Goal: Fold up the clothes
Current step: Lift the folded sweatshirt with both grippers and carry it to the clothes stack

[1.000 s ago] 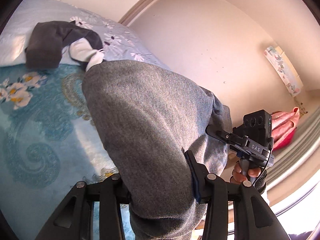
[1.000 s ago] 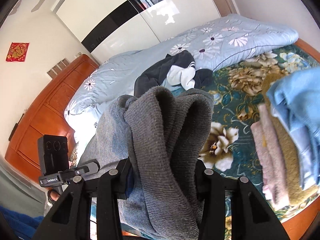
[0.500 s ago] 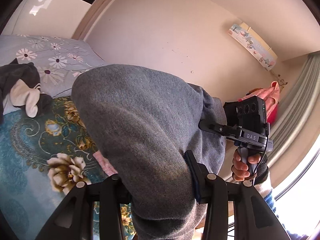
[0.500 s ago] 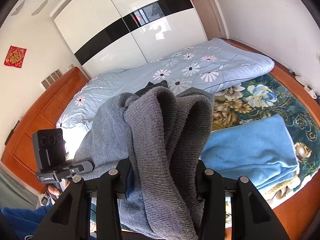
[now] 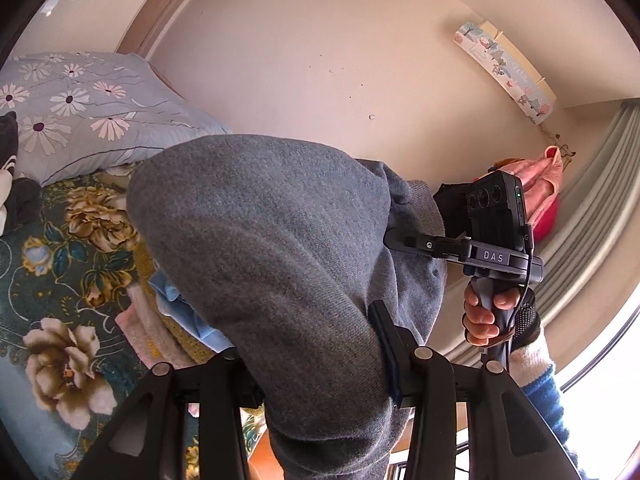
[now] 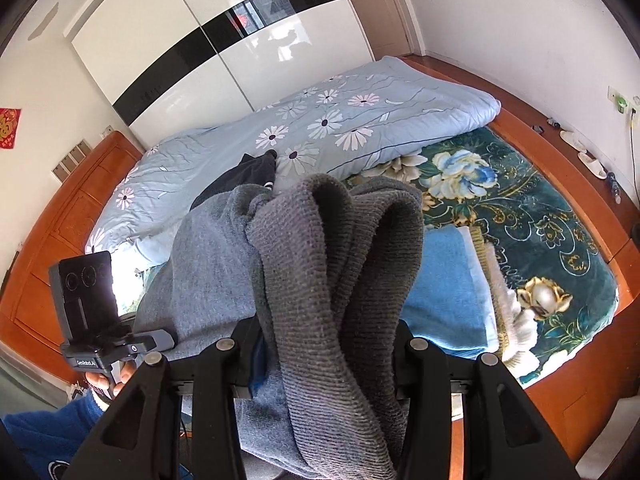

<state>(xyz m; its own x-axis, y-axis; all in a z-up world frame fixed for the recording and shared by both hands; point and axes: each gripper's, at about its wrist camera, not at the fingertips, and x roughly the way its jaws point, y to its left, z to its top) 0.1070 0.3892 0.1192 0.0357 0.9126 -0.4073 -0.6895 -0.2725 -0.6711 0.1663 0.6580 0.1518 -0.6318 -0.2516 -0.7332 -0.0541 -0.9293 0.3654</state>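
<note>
Both grippers pinch one grey garment [image 5: 276,248] held up off the bed. The left gripper [image 5: 320,344] has its jaws clamped on a smooth fold that bulges forward between them. The right gripper [image 6: 332,332] has its jaws closed on bunched ribbed fabric draping over them. Right of the left jaws, the right hand [image 5: 490,314] grips its handle upright. Beyond the right jaws lie a folded blue garment [image 6: 448,292], the floral bedspread [image 6: 532,208] and a daisy-print quilt [image 6: 340,128].
</note>
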